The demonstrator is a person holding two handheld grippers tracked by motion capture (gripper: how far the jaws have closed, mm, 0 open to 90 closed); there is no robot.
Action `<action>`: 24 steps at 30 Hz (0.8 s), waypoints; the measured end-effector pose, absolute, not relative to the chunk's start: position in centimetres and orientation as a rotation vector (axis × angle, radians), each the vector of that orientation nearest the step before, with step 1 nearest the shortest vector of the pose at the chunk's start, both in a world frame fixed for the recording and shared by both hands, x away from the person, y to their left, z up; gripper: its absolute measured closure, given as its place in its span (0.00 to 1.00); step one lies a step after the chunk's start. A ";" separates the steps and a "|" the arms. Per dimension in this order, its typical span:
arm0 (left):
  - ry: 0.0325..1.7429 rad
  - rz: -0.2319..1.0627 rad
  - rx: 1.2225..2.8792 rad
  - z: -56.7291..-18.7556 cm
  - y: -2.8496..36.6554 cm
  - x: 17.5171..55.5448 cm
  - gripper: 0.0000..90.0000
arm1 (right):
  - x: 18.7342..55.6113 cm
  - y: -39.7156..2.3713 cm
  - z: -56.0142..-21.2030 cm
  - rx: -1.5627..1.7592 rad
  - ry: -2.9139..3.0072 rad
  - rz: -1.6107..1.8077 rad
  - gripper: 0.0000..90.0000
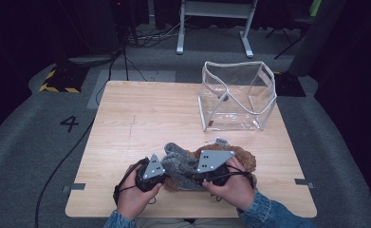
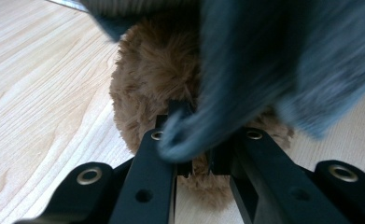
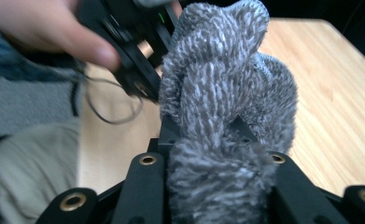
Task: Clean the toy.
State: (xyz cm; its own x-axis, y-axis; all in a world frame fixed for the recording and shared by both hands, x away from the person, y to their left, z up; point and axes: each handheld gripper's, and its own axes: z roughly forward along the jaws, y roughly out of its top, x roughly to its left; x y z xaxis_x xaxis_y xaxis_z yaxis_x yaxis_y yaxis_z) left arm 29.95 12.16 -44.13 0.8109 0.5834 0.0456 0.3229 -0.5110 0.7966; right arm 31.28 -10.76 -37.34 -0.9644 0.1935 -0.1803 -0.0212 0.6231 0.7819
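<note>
A grey knitted piece (image 1: 180, 159) lies bunched over a brown furry thing (image 1: 245, 156) at the table's front middle. My left gripper (image 1: 168, 176) comes at it from the left and my right gripper (image 1: 193, 176) from the right, a hand on each. In the left gripper view the jaws (image 2: 194, 140) are shut on a fold of the grey knit (image 2: 264, 56), with the brown fur (image 2: 157, 70) right behind. In the right gripper view my right gripper (image 3: 203, 135) is shut on a thick wad of the grey knit (image 3: 217, 70), which rises in front of the camera.
A clear plastic bag (image 1: 235, 95) with white piping stands open at the back right of the wooden table (image 1: 140, 114). Cables trail from the grippers over the front edge. A white desk frame (image 1: 211, 23) stands on the floor beyond.
</note>
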 end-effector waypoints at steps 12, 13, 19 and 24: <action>0.680 0.381 2.124 -44.2 12.2 29.9 0.94 | 34.0 -16.6 -39.8 0.398 2.597 1.112 0.81; 0.681 0.387 2.124 -44.2 12.2 29.9 0.94 | 33.9 -17.2 -39.7 0.418 2.593 1.113 0.81; 0.684 0.397 2.122 -44.2 12.3 30.0 0.94 | 33.9 -21.2 -39.0 0.525 2.544 1.076 0.81; 0.690 0.402 2.120 -44.3 12.4 30.0 0.94 | 34.3 -24.7 -39.0 0.658 2.451 0.984 0.81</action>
State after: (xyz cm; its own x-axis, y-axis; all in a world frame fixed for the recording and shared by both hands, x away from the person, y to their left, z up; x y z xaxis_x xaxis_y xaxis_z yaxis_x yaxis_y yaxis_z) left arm 30.00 12.38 -44.34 0.7963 0.6037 0.0384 0.3310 -0.4879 0.8077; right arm 34.34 -24.65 -38.98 -0.8012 0.5640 -0.1999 0.2692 0.6381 0.7214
